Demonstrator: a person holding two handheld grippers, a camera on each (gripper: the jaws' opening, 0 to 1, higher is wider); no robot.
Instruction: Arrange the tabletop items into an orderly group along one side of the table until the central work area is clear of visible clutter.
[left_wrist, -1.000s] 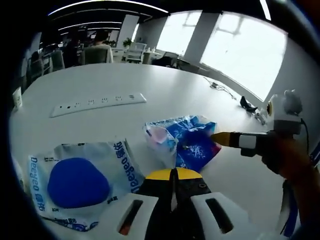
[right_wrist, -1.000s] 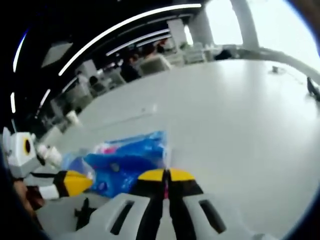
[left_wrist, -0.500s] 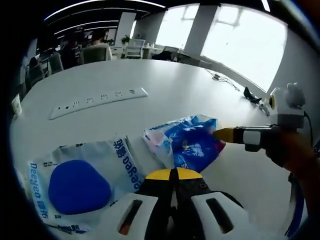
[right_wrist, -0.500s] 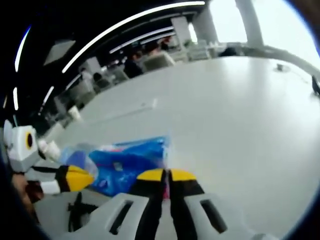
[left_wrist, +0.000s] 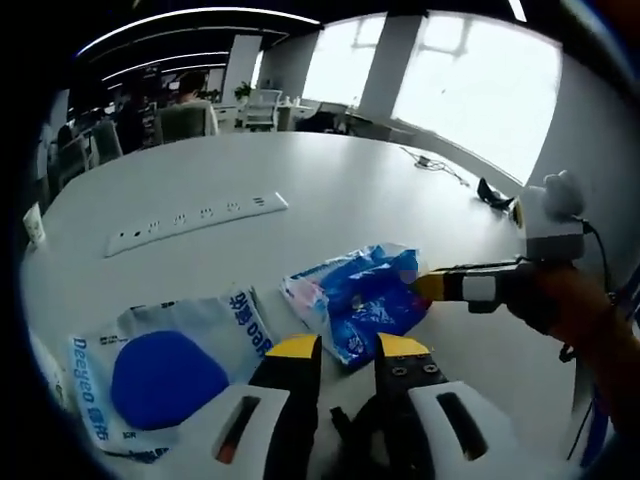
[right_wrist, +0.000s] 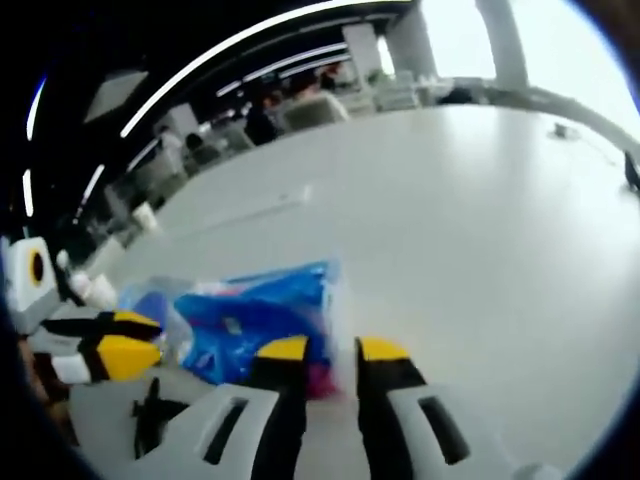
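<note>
A blue plastic packet with a pink corner lies crumpled on the white table. To its left lies a white bag with blue lettering and a round blue thing inside. My left gripper stands open just short of the packet, its jaws empty. My right gripper comes in from the right, its tip at the packet's right edge. In the right gripper view, my right gripper is open, with the clear edge of the blue packet lying loose between its jaws. The left gripper shows at the left, open.
A white power strip lies on the table beyond the bags. A cable and a small black object rest near the far right edge. Office chairs and seated people are in the background.
Both grippers have opened. The right one was shut on the blue packet's edge and has let it go; the packet now rests on the table.
</note>
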